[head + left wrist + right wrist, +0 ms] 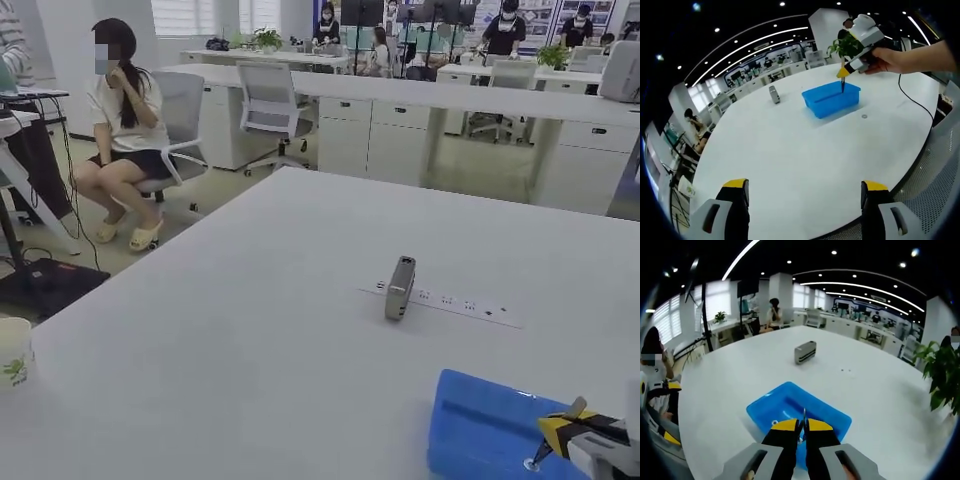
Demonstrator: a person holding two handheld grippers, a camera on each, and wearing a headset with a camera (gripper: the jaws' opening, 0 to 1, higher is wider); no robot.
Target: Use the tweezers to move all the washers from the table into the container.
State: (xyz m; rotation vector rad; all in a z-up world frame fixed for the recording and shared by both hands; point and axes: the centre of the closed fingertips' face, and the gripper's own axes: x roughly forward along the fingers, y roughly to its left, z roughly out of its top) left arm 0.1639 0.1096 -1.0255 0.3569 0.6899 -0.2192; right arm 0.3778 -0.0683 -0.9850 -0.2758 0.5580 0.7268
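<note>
One washer [864, 116] lay on the desk [790, 160] in the left gripper view, just beside the blue container [832, 100] on its nearer side. The left claw [805, 202] sat low over the desk, jaws spread wide with nothing between them. Across the desk a hand [890, 60] held the right claw [843, 72] above the container, with the tweezers [842, 86] pointing straight down into it.

In the right gripper view, that claw's jaws were pressed together on the tweezers, whose tips hung over the container's floor. A pale speck in the container's near left part may have been a washer, but it was too blurred to be sure. A grey box [805, 351] stood further off on the desk.

In the head view, the right claw showed at the lower right, with the tweezers slanting down over the container. A tiny pale ring at the tips looked like a washer.

Several things could go wrong. If the squeeze eased while the tips were near the wall, a washer could drop or bounce outside. The washer on the desk lay flat on a smooth top, so the tips might skid and flick it away. The tweezers could also twist in the claw under side load.
</note>
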